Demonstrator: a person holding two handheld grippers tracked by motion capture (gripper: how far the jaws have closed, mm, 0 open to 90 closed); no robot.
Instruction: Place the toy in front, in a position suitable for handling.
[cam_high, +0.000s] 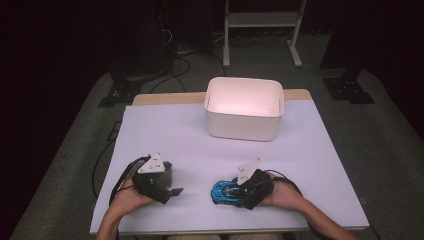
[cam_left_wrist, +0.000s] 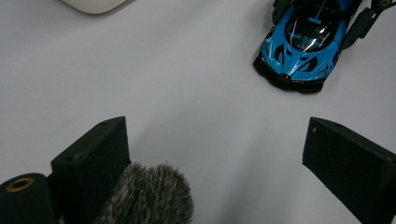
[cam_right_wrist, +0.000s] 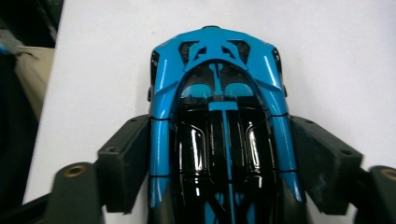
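Nearest the camera in the high view, two forearms enter from the bottom edge, each hand carrying a gripper over the white table (cam_high: 310, 150). The table covers the middle of the frame, with a strip of wood showing along its far edge. The white bin (cam_high: 244, 116) stands on it at upper centre, well apart from both hands.

The left gripper (cam_high: 170, 191) sits at lower left, its jaws spread wide with bare table between them, as the left gripper view (cam_left_wrist: 215, 154) confirms. A grey furry tuft (cam_left_wrist: 149, 196) shows at the bottom of that view.

The right gripper (cam_high: 234, 192) sits at lower centre-right. In the right gripper view (cam_right_wrist: 219, 163) its jaws flank the blue toy car (cam_right_wrist: 219, 116), pads against its sides. The car (cam_high: 223, 191) rests on the table; in the left gripper view it lies at upper right (cam_left_wrist: 303, 42).
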